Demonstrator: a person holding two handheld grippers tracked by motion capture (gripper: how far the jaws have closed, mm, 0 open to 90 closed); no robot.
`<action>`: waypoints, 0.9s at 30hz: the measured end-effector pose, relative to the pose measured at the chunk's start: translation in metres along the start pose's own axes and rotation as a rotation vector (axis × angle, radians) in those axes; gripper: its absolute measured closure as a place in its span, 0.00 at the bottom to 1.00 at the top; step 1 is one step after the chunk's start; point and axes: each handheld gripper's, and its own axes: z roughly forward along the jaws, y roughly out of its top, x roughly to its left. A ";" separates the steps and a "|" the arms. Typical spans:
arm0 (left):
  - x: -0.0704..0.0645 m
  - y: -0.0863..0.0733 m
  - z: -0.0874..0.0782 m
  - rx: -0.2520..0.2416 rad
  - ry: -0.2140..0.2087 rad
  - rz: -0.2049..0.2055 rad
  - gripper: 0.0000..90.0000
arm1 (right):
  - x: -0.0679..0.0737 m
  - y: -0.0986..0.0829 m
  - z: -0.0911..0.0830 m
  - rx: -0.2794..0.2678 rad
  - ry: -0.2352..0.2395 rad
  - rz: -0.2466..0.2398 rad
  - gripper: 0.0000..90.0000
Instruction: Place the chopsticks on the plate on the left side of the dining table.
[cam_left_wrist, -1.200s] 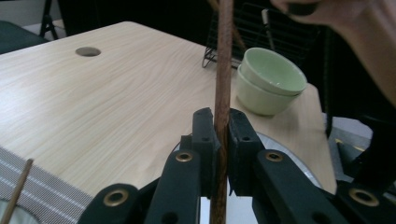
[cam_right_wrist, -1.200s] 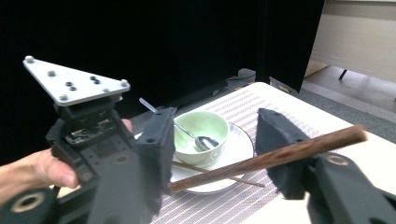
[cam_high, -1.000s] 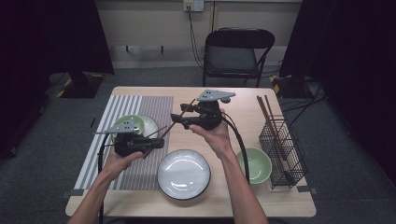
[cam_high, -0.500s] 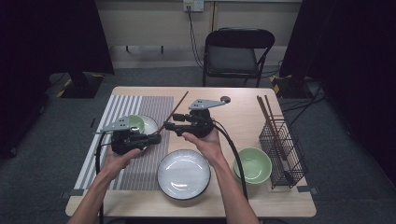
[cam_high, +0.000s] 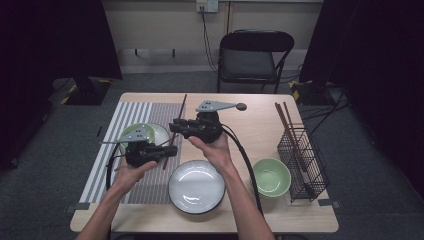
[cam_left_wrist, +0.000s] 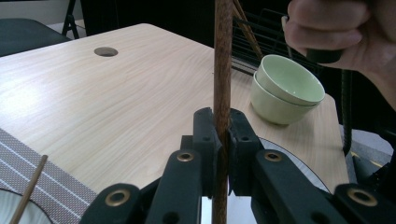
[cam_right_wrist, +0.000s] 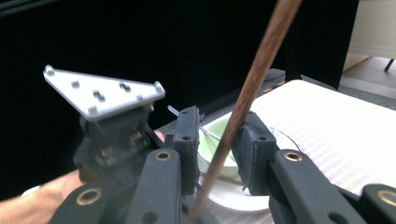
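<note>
A brown chopstick (cam_high: 181, 107) slants from the table's far side toward the white plate (cam_high: 196, 186). My left gripper (cam_high: 169, 150) is shut on its lower part; in the left gripper view the chopstick (cam_left_wrist: 223, 56) stands upright, pinched between the jaws of that gripper (cam_left_wrist: 220, 135). My right gripper (cam_high: 175, 127) points left, just beyond the left one. In the right gripper view its jaws stand apart on either side of the chopstick (cam_right_wrist: 261, 60), with a gap around it, so my right gripper (cam_right_wrist: 219, 135) is open. The left gripper's grey plate (cam_right_wrist: 105, 93) appears close by.
A green bowl (cam_high: 137, 132) sits on a white dish on the striped placemat (cam_high: 107, 160) at the left. More green bowls (cam_high: 271, 176) stand at the right, beside a black wire rack (cam_high: 300, 150) with chopsticks. A chair (cam_high: 252, 57) stands beyond the table.
My right gripper has moved left toward the left gripper, and its jaws now straddle the chopstick. The left gripper has shifted slightly right, still holding the chopstick.
</note>
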 end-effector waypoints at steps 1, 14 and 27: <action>-0.001 0.000 0.002 -0.002 0.001 0.000 0.94 | 0.001 0.001 0.002 -0.001 0.004 -0.005 0.80; -0.008 0.004 -0.002 -0.073 -0.015 0.003 0.94 | 0.012 -0.005 0.010 -0.014 0.047 -0.017 0.77; -0.005 0.002 -0.003 -0.096 -0.039 -0.013 0.93 | 0.010 -0.010 0.008 -0.012 0.060 -0.006 0.94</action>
